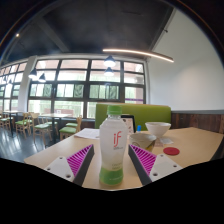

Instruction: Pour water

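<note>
Table (200, 143): hand-held gripper (112, 160) clasps bottle (113, 148).

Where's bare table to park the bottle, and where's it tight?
The tool has its fingers around the bottle. Free patches on the table: the stretch right of the bowl and beyond the red coaster, and the strip left of the bottle, before the white sheet. Crowded: just right of the bottle, around the bowl, tray and coaster.

A clear bottle (113, 148) with a green cap stands upright; a white bowl (157, 129) sits beyond it.
</note>
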A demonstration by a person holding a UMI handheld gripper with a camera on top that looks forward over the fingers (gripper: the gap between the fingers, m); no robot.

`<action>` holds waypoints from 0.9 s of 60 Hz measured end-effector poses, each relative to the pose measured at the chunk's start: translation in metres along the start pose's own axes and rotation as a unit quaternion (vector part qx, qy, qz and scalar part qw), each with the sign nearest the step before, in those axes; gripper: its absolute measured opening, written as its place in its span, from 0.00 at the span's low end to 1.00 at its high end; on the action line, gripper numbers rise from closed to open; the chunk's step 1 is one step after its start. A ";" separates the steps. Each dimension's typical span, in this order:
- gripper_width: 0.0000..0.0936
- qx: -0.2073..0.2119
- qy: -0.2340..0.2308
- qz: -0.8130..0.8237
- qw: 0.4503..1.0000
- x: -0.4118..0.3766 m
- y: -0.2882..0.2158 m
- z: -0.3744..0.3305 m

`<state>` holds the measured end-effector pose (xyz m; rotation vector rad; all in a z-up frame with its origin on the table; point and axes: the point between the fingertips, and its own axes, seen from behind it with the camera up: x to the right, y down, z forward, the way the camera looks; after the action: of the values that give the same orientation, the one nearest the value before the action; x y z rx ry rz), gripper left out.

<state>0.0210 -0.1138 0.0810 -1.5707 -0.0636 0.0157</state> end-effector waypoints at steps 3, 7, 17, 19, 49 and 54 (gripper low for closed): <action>0.83 -0.001 0.007 -0.005 1.000 -0.002 0.002 0.013; 0.64 -0.006 0.019 -0.002 1.000 -0.002 0.005 0.027; 0.35 -0.001 0.022 -0.005 1.000 -0.006 0.005 0.027; 0.33 0.001 0.018 -0.009 1.000 -0.007 0.006 0.027; 0.26 0.013 -0.079 0.188 0.979 -0.056 -0.069 0.050; 0.26 0.018 -0.092 0.338 0.936 -0.044 -0.083 0.078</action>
<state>-0.0297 -0.0384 0.1628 -1.4845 0.3323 0.7016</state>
